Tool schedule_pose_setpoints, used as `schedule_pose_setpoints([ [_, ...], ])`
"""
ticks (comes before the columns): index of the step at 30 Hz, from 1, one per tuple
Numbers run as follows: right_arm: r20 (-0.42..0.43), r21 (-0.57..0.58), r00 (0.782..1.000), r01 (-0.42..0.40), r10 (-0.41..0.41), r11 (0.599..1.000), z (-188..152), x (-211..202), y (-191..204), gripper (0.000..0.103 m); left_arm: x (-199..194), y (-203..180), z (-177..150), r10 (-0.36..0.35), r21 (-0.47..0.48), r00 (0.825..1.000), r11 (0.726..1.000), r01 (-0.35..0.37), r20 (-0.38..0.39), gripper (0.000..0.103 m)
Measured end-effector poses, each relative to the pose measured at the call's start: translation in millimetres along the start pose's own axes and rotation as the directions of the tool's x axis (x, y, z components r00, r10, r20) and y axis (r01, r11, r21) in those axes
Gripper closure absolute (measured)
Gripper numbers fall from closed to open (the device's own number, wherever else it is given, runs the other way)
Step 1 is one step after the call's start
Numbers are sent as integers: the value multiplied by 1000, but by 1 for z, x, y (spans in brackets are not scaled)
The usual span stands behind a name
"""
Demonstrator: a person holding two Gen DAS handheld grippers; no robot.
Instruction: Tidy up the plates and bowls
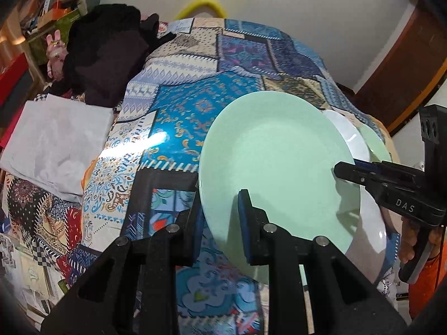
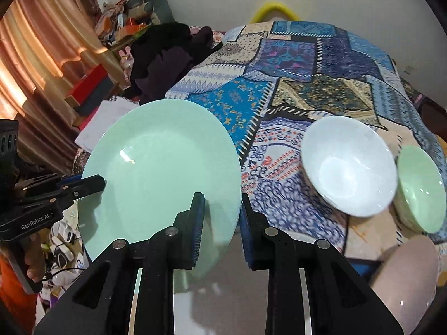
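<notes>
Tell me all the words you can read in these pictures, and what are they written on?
"DAS": on the black body of the right gripper, seen from the left wrist.
"GenRobot.AI": on the black body of the left gripper, seen from the right wrist.
No writing shows on the green plate or the bowls.
The boxes on the cluttered shelf are too blurred to read.

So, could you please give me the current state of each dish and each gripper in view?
Green plate: lifted off the table, tilted, gripped at opposite rims by both grippers.
Left gripper: shut on the plate's rim.
Right gripper: shut on the plate's rim.
White bowl: upright on the tablecloth, empty.
Green bowl: upright beside the white bowl, empty.
</notes>
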State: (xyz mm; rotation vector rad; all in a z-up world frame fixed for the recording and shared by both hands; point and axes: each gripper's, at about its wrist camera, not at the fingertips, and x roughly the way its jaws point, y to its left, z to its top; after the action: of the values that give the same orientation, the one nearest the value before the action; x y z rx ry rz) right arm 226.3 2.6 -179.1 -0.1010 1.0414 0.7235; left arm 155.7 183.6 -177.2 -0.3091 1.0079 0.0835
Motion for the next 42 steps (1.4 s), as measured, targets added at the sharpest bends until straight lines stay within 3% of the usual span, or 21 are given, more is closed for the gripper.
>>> schedule_pose_setpoints([
  [16, 36, 82, 999, 3, -6, 997, -52, -43, -32, 81, -21, -58, -31, -38, 49, 999, 998, 38, -4, 82],
  [24, 27, 137, 999, 13, -17, 991, -82, -49, -51, 81, -5, -80, -52, -85, 63, 993, 994, 90, -76, 81],
  [42, 3, 246, 999, 36, -38, 969, -124, -52, -86, 81, 33, -124, -69, -79, 125, 985, 987, 99, -155, 81],
])
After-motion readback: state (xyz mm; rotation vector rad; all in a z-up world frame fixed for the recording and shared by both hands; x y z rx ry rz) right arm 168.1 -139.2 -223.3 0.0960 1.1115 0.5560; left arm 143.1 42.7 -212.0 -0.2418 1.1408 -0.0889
